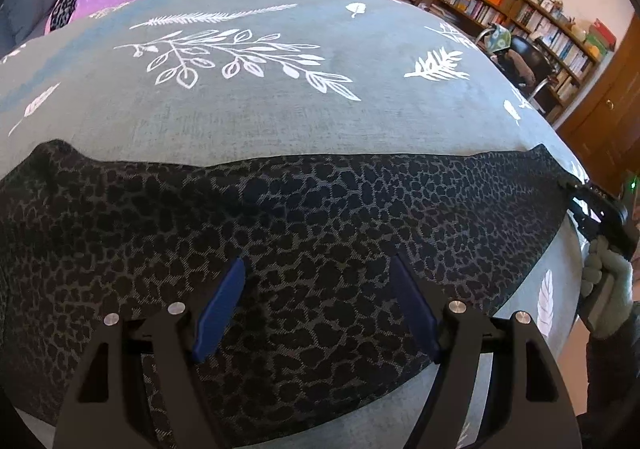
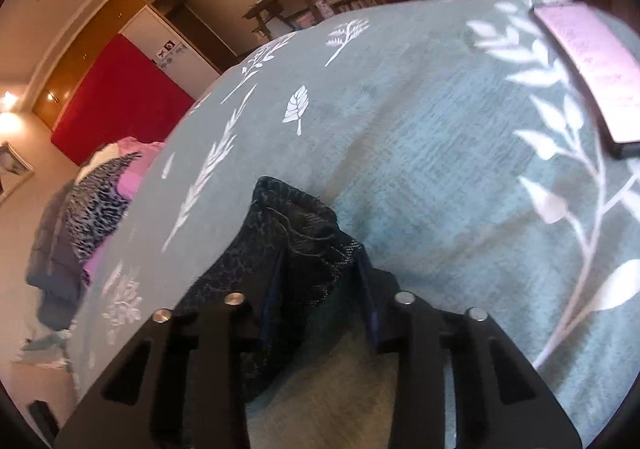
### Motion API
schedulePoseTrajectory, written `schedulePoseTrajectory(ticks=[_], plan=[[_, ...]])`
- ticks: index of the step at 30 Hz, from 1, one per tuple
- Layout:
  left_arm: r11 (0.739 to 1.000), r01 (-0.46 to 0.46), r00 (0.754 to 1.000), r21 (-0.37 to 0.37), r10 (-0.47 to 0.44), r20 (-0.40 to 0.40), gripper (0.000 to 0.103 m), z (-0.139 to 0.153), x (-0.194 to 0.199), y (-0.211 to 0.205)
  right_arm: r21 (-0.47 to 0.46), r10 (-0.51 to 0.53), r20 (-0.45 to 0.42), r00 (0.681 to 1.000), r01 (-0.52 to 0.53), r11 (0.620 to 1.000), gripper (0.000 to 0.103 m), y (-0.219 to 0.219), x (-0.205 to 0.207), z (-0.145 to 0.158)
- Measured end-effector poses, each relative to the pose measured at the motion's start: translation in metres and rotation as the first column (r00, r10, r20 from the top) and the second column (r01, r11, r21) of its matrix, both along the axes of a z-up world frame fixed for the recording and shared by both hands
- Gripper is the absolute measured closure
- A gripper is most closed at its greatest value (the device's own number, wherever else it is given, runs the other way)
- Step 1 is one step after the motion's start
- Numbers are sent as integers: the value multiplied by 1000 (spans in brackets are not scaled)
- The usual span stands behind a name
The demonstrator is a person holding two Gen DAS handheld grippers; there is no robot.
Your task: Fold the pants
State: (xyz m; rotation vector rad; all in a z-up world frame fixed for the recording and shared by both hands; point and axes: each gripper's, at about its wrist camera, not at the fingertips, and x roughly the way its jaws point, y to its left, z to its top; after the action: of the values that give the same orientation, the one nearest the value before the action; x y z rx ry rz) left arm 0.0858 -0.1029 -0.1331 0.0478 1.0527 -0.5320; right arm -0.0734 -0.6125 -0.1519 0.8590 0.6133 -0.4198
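While the pants (image 1: 280, 233) lie flat across the near half of the cloth (image 1: 320, 117), the right gripper (image 2: 320, 273) pinches one end of them at 3 o'clock in the left view, fabric bunched between narrow fingers; the left gripper (image 1: 316, 305) hangs wide over the middle, holding nothing. Risks: that pinch looks shallow, so a pull could slip the hem; a lift from one end only would drag or skew the pants; a phone (image 2: 592, 69) at 2 o'clock in the right view could get swept
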Motion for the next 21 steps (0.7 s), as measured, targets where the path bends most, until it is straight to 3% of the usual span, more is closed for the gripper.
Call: schedulePoseTrajectory(ticks=[4, 10, 15, 21], plan=[[1000, -10, 1000, -13, 10, 0, 29, 1, -1, 7, 80, 61, 48, 997, -65, 995, 82, -3, 6, -6], [999, -32, 999, -30, 32, 1, 29, 5, -2, 19, 151, 18, 62, 998, -27, 988, 82, -6, 2, -9], [997, -55, 998, -48, 54, -9, 29, 8, -1, 28, 130, 40, 76, 996, -49, 990, 88, 1, 6, 1], [995, -81, 996, -64, 82, 19, 29, 20, 1, 46, -9, 194, 180, 964, -196, 981, 89, 47, 16, 64]])
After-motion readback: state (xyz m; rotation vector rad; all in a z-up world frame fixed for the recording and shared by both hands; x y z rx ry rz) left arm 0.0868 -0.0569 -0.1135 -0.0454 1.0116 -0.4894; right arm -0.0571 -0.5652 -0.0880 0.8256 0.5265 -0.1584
